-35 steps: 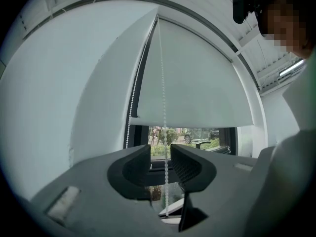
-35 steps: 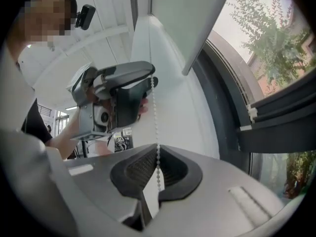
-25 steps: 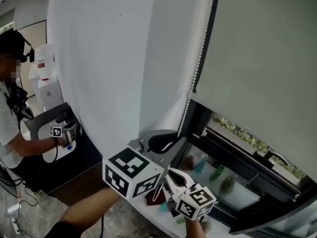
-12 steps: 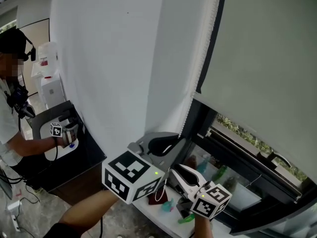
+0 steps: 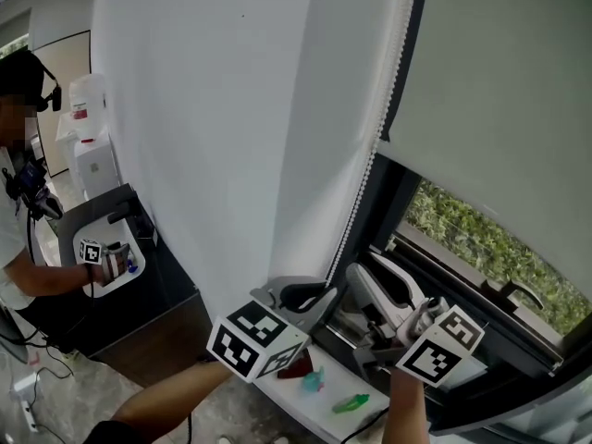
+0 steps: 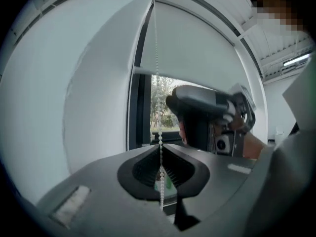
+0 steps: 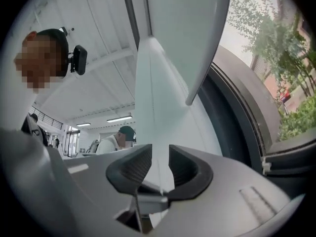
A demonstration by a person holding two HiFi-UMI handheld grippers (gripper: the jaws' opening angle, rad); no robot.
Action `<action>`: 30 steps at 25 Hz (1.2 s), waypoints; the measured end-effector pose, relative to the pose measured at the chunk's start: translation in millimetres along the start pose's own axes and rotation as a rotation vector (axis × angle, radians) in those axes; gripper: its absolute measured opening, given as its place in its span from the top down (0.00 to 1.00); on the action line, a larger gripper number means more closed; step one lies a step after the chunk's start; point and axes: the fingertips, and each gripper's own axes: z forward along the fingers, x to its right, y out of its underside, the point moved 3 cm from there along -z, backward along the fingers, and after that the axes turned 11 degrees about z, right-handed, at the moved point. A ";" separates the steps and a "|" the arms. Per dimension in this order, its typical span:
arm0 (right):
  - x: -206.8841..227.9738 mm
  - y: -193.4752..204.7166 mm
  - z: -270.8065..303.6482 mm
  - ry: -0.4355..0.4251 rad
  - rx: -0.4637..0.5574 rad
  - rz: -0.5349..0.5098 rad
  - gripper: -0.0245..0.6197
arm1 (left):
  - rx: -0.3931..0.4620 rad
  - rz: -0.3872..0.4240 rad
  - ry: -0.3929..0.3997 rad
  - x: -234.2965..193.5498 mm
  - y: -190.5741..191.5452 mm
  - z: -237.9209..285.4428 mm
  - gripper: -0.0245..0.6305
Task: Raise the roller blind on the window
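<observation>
The grey roller blind [image 5: 499,91] hangs over the window, its bottom edge above a strip of uncovered glass. Its white bead chain [image 5: 370,146] drops beside the dark frame. My left gripper [image 5: 310,299] is low by the sill, shut on the bead chain [image 6: 157,83], which runs taut up from between its pads. My right gripper [image 5: 388,285] stands just right of it, tilted up toward the glass. Its jaws are opening, and the right gripper view shows nothing between them. From there the blind [image 7: 192,28] is seen from below.
A white sill [image 5: 277,391] holds small coloured objects, among them a green one [image 5: 351,402]. The dark window frame [image 5: 384,211] rises beside the chain, with greenery [image 5: 472,239] outside. A white wall [image 5: 203,109] fills the left. Another person [image 5: 18,202] works at a dark table far left.
My right gripper went from shut to open and rose to the right, away from the chain. My left gripper moved down. The blind's bottom edge sits higher, with more greenery showing.
</observation>
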 end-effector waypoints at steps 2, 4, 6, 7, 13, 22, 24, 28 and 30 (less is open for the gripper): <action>-4.1 -4.2 11.0 -0.003 -0.017 -0.028 0.82 | -0.038 -0.023 0.015 3.2 21.6 2.3 0.93; -6.5 -6.3 21.4 -0.004 -0.031 -0.047 0.82 | -0.071 -0.042 0.027 6.8 39.7 3.6 0.93; -8.6 -9.0 29.2 -0.009 -0.037 -0.055 0.82 | -0.099 -0.043 0.032 10.4 53.0 4.9 0.93; -10.3 -10.5 31.9 -0.015 -0.039 -0.057 0.82 | -0.110 -0.043 0.033 11.9 58.5 5.2 0.93; -17.9 -14.4 40.0 0.008 -0.040 -0.150 0.93 | -0.150 -0.067 0.034 14.6 80.9 2.9 0.93; -17.1 -10.4 43.2 0.025 -0.040 -0.158 0.94 | -0.146 -0.056 0.034 16.5 82.5 1.0 0.93; -18.0 -10.8 42.3 0.027 -0.043 -0.164 0.95 | -0.144 -0.051 0.032 15.3 82.6 1.1 0.93; -16.9 -11.1 38.0 0.029 -0.010 -0.146 0.95 | -0.123 -0.082 0.073 17.8 81.3 -2.0 0.93; -14.0 -10.4 34.3 0.026 0.004 -0.116 0.95 | -0.075 -0.111 0.096 20.2 71.9 -7.2 0.90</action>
